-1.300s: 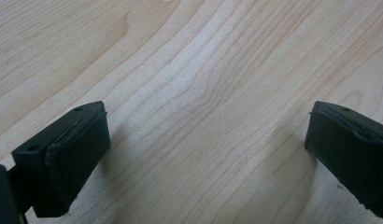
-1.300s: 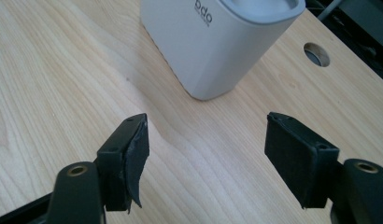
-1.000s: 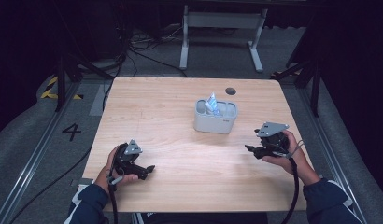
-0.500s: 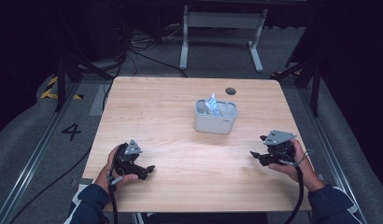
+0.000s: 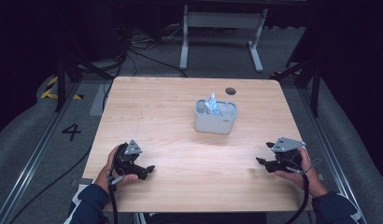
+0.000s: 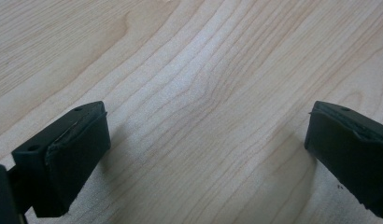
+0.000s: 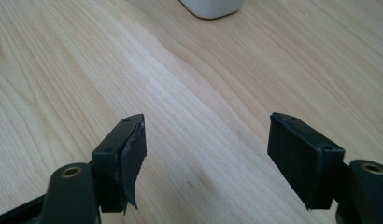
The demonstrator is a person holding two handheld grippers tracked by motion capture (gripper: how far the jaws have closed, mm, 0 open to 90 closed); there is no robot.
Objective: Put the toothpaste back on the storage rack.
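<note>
A small grey two-compartment holder (image 5: 216, 116) stands near the middle of the wooden table (image 5: 171, 107), with a blue-and-white packet (image 5: 211, 104) sticking up from its left compartment. My left gripper (image 5: 150, 169) rests low at the front left, open, with only bare wood between its pads (image 6: 77, 154). My right gripper (image 5: 260, 162) sits at the front right, held by a hand, jaws pointing left and open over bare wood (image 7: 208, 154). The holder's base (image 7: 211, 7) shows at the top edge of the right gripper view.
A dark round hole (image 5: 230, 91) lies in the tabletop behind the holder. Beyond the table stands a grey metal frame (image 5: 222, 28) on a dark floor with cables. The table's front edge (image 5: 194, 207) runs just ahead of both forearms.
My right gripper has moved toward the front right of the table and lower. The left gripper has stayed where it was.
</note>
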